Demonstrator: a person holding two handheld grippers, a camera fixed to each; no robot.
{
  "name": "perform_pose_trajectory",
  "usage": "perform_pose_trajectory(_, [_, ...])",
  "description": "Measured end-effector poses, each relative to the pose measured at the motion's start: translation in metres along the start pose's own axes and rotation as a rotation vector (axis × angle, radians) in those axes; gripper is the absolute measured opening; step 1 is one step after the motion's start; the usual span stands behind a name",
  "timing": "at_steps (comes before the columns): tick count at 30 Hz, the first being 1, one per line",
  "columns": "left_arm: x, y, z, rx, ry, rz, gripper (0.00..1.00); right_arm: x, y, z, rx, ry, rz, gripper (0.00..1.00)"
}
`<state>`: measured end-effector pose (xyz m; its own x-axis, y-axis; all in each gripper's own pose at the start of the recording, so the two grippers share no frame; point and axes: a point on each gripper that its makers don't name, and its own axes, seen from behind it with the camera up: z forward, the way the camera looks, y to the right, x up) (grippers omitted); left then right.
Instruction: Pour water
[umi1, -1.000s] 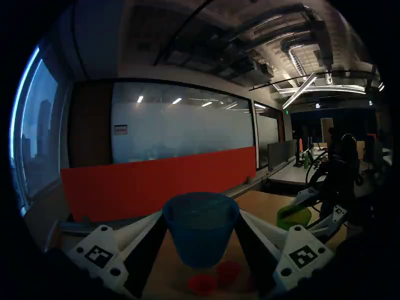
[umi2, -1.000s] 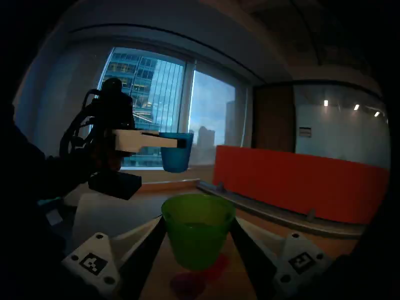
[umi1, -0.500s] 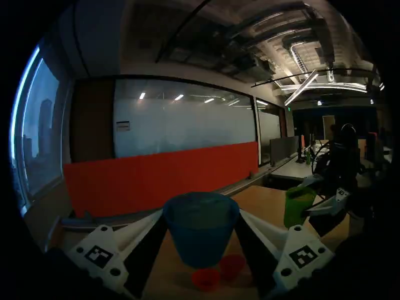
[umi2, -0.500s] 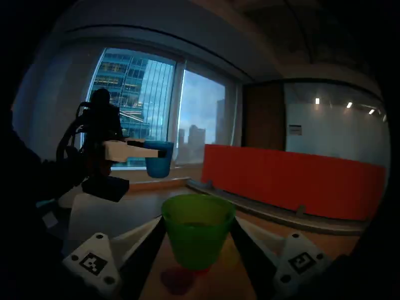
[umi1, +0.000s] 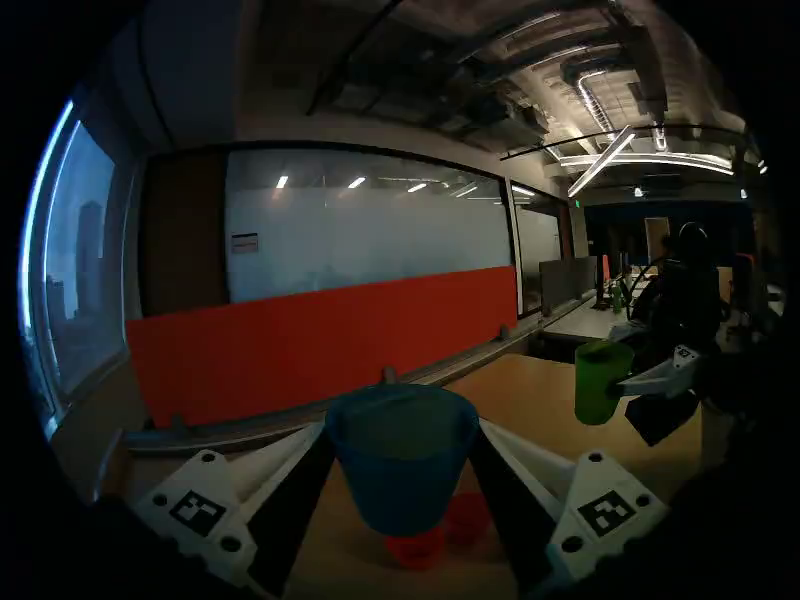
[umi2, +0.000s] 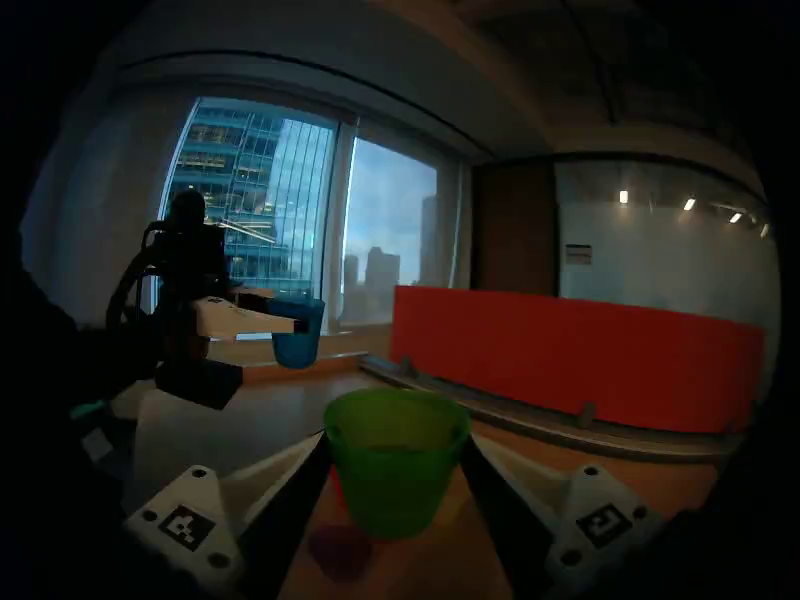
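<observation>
Left gripper view: on left hand-held gripper (umi1: 403, 440), low over surface (umi1: 525, 390), tight behind blue cup (umi1: 403, 480), facing orange panel (umi1: 300, 340). Right gripper view: on right hand-held gripper (umi2: 396, 445), tight behind green cup (umi2: 397, 490), facing windows (umi2: 300, 240). Shared: panel, surface, both cups, both hand-held grippers.

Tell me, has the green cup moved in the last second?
Yes. In the left gripper view the green cup now stands upright and higher against the far edge of the wooden table; earlier it sat lower and tipped.
</observation>
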<state>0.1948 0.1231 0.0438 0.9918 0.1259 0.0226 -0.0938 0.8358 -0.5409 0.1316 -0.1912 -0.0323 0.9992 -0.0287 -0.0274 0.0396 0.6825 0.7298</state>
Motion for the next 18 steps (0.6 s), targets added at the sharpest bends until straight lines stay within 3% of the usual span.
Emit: perform_pose_trajectory(18, [-0.040, 0.003, -0.001, -0.014, -0.087, 0.013, 0.86, -0.014, 0.006, -0.008, -0.001, -0.046, 0.001, 0.89])
